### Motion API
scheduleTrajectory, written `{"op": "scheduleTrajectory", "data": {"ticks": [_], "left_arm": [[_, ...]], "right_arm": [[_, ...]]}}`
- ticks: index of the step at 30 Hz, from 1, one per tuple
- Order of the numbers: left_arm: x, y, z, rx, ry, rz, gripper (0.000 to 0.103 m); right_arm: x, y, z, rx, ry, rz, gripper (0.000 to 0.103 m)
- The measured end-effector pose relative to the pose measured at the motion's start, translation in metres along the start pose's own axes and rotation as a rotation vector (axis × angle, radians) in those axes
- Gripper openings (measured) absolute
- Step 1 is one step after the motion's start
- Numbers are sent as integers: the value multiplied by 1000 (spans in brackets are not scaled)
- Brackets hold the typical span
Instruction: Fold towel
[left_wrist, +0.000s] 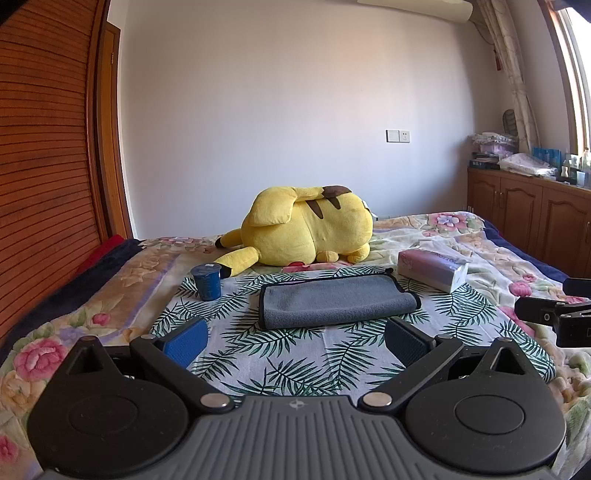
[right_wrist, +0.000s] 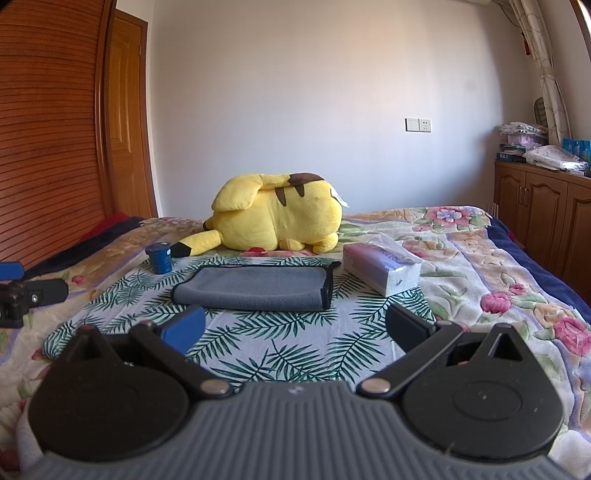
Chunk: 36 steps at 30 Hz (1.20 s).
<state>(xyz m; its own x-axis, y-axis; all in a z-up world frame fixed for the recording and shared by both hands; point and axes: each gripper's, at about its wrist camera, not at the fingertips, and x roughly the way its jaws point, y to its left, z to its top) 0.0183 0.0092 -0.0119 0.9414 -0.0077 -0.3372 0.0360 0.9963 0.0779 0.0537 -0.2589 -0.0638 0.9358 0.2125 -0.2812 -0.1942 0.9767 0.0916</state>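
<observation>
A grey towel (left_wrist: 334, 301) with black trim lies folded over on a palm-leaf cloth (left_wrist: 295, 354) on the bed. It also shows in the right wrist view (right_wrist: 255, 288). My left gripper (left_wrist: 295, 338) is open and empty, hovering just in front of the towel's near edge. My right gripper (right_wrist: 295, 325) is open and empty, also just short of the towel. Neither touches the towel. The right gripper's body shows at the right edge of the left wrist view (left_wrist: 554, 317); the left gripper's body shows at the left edge of the right wrist view (right_wrist: 22, 295).
A yellow plush toy (left_wrist: 310, 229) lies behind the towel. A blue cup (left_wrist: 207, 282) stands to the towel's left and a tissue pack (left_wrist: 432, 267) to its right. A wooden wardrobe (left_wrist: 44, 166) stands left, cabinets (left_wrist: 528, 218) right.
</observation>
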Motion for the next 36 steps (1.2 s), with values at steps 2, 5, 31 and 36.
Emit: {"op": "scheduleTrajectory", "data": {"ticks": [2, 5, 31, 36], "left_arm": [[0, 0, 0, 1, 0, 0, 103], [0, 0, 0, 1, 0, 1, 103], [1, 1, 2, 3, -3, 4, 103], [1, 1, 2, 5, -3, 2, 103]], "right_arm": [[0, 0, 0, 0, -1, 0, 103], [0, 0, 0, 0, -1, 0, 103], [0, 0, 0, 0, 0, 0, 103], [1, 0, 0, 0, 0, 0, 103]]}}
